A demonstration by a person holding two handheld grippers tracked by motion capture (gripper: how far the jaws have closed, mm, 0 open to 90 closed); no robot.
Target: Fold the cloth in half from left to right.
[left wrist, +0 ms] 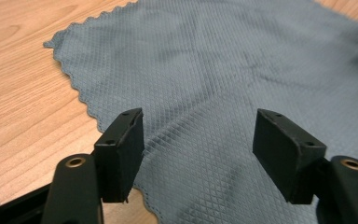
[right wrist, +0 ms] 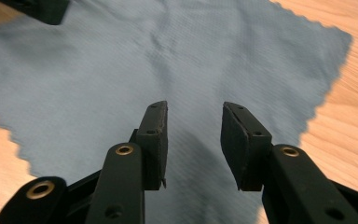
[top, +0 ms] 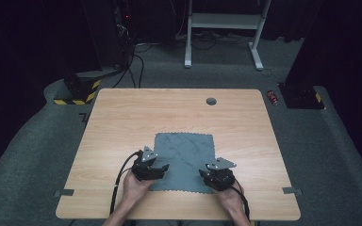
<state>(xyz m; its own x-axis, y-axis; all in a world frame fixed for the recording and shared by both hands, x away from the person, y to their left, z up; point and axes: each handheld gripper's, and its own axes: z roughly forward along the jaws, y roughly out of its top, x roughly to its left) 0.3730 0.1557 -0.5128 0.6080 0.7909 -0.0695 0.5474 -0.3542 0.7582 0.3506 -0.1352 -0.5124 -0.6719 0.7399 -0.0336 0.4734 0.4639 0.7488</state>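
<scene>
While the grey cloth (top: 184,160) lies flat on the near half of the table (top: 122,117) in the high view, your left gripper (top: 162,168) sits at its near left corner and your right gripper (top: 206,175) at its near right corner, both low over the fabric. If one hand lifts before the other, the cloth will likely skew or drag across the wood.

In the left gripper view the jaws stand wide apart with only the cloth's (left wrist: 205,70) surface between them, nothing pinched. Closing from here may just slide the pads over the weave, since the scalloped edge lies off to the side.

In the right gripper view the jaws stand narrower but apart, with cloth (right wrist: 168,60) beneath the gap and no fold raised between the pads. Shut them without pressing down and you could catch nothing, or only a thin ridge that slips out.
</scene>
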